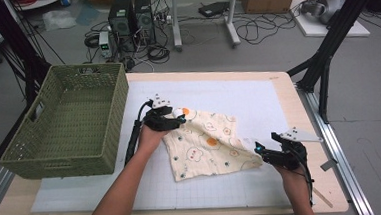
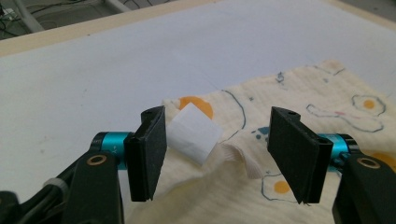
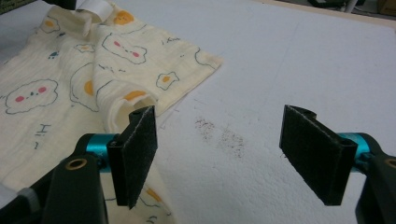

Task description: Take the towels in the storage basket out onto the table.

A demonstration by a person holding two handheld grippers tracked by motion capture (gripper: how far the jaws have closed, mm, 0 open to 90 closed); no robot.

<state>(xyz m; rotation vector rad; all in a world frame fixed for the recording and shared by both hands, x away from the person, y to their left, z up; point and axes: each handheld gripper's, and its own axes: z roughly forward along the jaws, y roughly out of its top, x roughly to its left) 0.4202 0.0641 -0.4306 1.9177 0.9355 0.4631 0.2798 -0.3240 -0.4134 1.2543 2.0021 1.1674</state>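
A: Where is the cloth lying?

B: In the high view, at the centre of the frame, spread on the white mat that covers the table. It is cream with fried-egg and cloud prints, partly folded over itself, and a white label sticks up at its upper left corner.

A: And the left gripper?

B: It sits at that upper left corner of the cloth. In the left gripper view its jaws stand apart, with the label and a puckered bit of hem between them; the label lies just beside the left pad, and the right pad is clear of the fabric. Nothing is pinched.

A: The right gripper?

B: Lower right of the high view, at the cloth's right-hand corner. In the right gripper view the jaws gape wide over bare mat; a folded edge of the cloth lies just behind the left pad, not clamped.

A: Anything else nearby?

B: A green woven basket at the left of the high view, well apart from the cloth
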